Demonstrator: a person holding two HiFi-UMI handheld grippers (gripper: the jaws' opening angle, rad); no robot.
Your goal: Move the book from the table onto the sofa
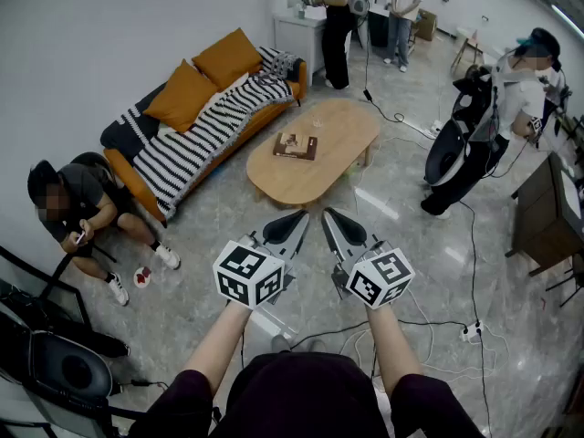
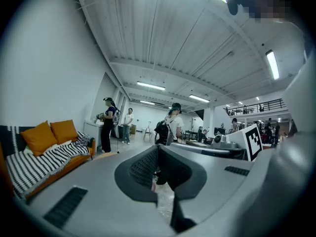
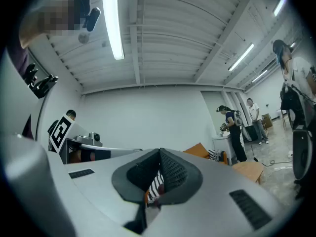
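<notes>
So the book [image 1: 296,145] is lying flat on the oval wooden table [image 1: 339,131], roughly mid-table and a bit toward the sofa side. The orange sofa [image 1: 130,182] sits just beside the table on its left, up against the wall, with a black-and-white striped blanket [image 1: 203,128] draped over the seat and two orange cushions [image 1: 206,77] leaning on the backrest.

Both grippers are held out side by side over the grey floor [image 1: 438,272], well apart from the table and the book. The left gripper [image 1: 290,224] has its fingers [image 2: 143,167] clenched together with nothing between them, and you just see floor through the gap below. Same deal with the right gripper [image 1: 336,222]: fingers [image 3: 173,172] pressed tight, empty, with a bit of the striped blanket showing behind them.

There's also a person sitting on the floor [image 1: 84,210] by the near end of the sofa, looking down at something in their hands.
</notes>
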